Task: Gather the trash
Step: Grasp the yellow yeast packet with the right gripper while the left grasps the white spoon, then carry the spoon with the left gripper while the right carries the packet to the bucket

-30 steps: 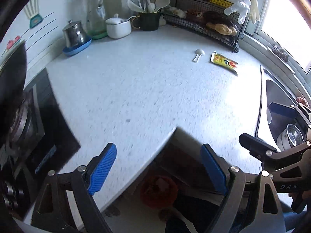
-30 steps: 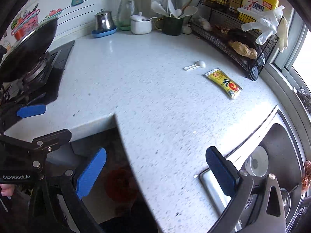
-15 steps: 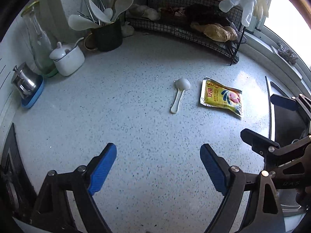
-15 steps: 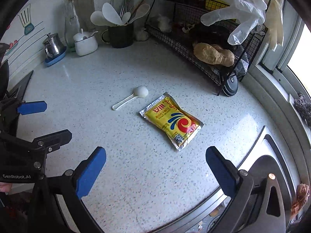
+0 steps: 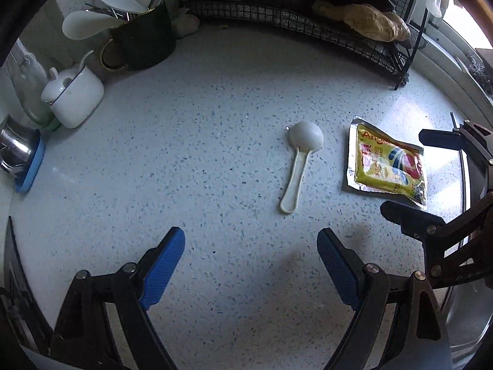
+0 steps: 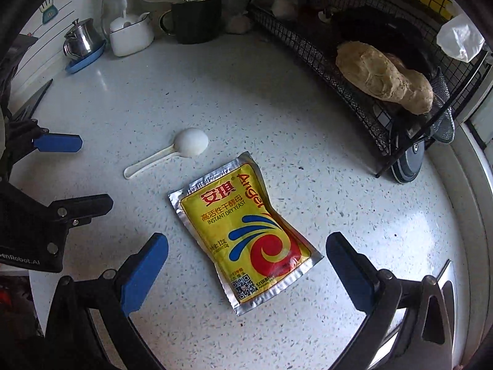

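Observation:
A yellow yeast packet (image 6: 246, 231) with silver edges lies flat on the speckled white counter (image 6: 246, 92). A white plastic scoop (image 6: 172, 152) lies bowl-down just left of it. My right gripper (image 6: 246, 265) is open and empty, and its blue fingers straddle the packet's near end from above. My left gripper (image 5: 251, 262) is open and empty, just short of the scoop (image 5: 300, 162); the packet (image 5: 386, 163) lies to its right. The right gripper also shows at the right edge of the left wrist view (image 5: 431, 178).
A black wire rack (image 6: 354, 61) with a ginger root (image 6: 385, 77) stands at the back right. A dark utensil mug (image 6: 195, 20), a white lidded pot (image 6: 131, 35) and a steel pot on a blue dish (image 6: 81, 44) line the back. The sink rim (image 6: 450, 277) runs at the right.
Both grippers have moved forward over the counter from its front edge. The packet and scoop are now much closer and larger. Both grippers stay open.

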Available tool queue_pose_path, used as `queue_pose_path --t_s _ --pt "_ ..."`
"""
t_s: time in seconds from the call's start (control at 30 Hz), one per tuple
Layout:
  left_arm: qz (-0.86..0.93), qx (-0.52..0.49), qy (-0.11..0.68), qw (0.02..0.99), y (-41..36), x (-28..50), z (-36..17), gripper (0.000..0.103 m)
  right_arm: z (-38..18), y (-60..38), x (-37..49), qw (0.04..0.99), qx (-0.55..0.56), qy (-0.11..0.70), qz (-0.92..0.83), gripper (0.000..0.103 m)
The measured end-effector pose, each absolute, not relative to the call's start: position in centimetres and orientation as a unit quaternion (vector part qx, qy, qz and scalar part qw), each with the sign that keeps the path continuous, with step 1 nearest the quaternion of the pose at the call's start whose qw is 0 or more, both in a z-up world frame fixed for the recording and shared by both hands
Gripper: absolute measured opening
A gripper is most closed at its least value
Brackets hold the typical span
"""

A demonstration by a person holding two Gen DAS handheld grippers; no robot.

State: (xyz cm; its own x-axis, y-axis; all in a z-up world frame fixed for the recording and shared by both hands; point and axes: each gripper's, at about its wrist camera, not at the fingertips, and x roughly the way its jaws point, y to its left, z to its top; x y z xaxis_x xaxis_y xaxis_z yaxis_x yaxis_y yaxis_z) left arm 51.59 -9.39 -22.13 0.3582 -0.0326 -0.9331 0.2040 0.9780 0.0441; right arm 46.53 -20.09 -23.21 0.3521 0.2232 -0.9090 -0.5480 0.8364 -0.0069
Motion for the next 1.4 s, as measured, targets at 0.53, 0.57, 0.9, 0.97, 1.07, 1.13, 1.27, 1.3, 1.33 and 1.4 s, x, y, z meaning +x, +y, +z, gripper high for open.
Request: queue_pose_path --t_s 0.53,0.57,0.9,0.97,1.07,1.13,1.27,1.3,1.33,1.4 --pt "-0.093 0.077 0.572 0.812 -9.3 53.3 -21.4 0.086 -22.9 -18.9 47.4 0.805 -0.138 0.508 0.275 0.056" --pt "-0.097 0.073 0.574 0.810 -9.2 53.5 -21.3 0.086 -22.6 -19.2 47.3 0.806 -0.130 0.509 0.272 0.045" --pt "-0.138 0.089 0.573 0.803 -11.6 56.4 -21.7 0.081 -22.0 -22.8 48.2 0.807 -0.037 0.539 0.239 0.008" --pt "-0.139 0.093 0.576 0.800 -12.0 57.6 -21.9 0.080 -21.9 -23.3 48.3 0.809 -0.028 0.537 0.238 0.008" --pt "-0.144 0.101 0.575 0.799 -12.5 59.0 -22.1 0.080 -21.6 -24.5 48.5 0.809 -0.010 0.538 0.235 0.007" --pt "-0.151 0.106 0.576 0.796 -13.1 59.9 -22.3 0.073 -21.1 -25.3 48.3 0.816 -0.013 0.530 0.230 0.007" --pt "-0.160 0.111 0.579 0.791 -14.0 60.9 -23.0 0.056 -20.4 -26.6 48.3 0.821 0.005 0.524 0.226 0.006" --pt "-0.162 0.110 0.578 0.792 -14.1 61.1 -23.0 0.052 -20.2 -26.8 48.3 0.822 0.009 0.523 0.225 0.006" --pt "-0.167 0.111 0.575 0.793 -14.3 61.2 -23.0 0.043 -20.1 -27.2 48.4 0.823 0.012 0.523 0.223 0.006" --pt "-0.174 0.113 0.569 0.796 -14.8 61.4 -22.9 0.026 -20.1 -27.7 48.4 0.821 0.021 0.527 0.218 0.006"
